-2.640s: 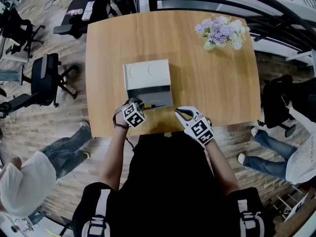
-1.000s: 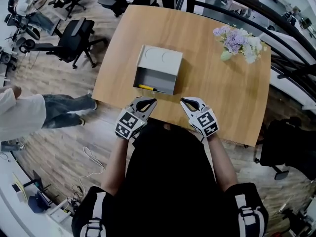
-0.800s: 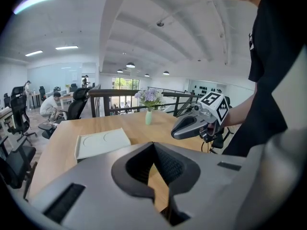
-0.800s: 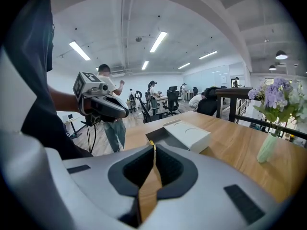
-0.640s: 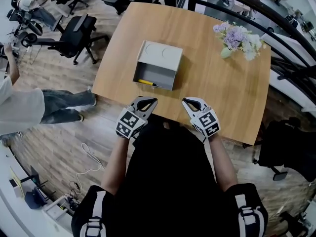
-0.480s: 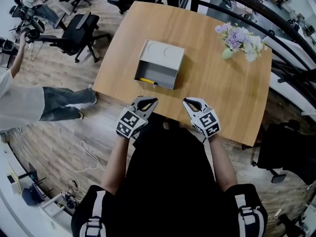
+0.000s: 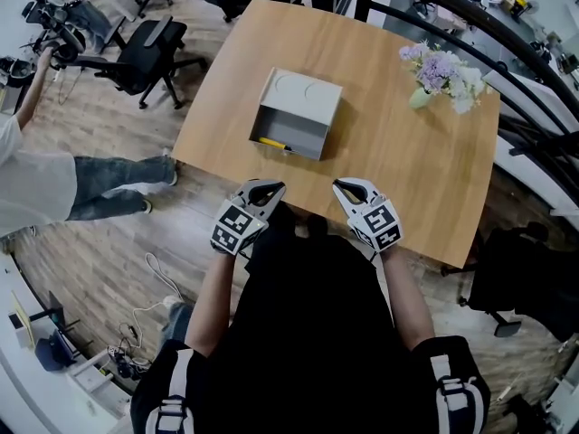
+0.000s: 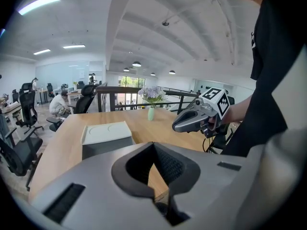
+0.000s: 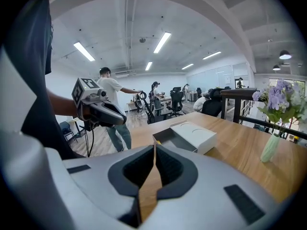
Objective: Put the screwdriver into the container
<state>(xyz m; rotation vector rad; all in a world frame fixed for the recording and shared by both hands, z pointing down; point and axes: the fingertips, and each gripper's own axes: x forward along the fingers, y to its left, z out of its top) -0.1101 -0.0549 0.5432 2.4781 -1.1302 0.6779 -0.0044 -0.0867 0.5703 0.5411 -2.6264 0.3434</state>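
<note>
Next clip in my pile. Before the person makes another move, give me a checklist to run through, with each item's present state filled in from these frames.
1. Screwdriver in the container: ok, its yellow handle lies in the open compartment.
2. Whole screwdriver inside, tip included: cannot tell, too small.
3. Left tongs empty: ok, shut with nothing between them.
4. Right tongs empty: ok, shut on nothing.
5. Both tongs apart from the container: ok, they hover at the near edge of the table.
6. Container fully on the table: ok.
</note>
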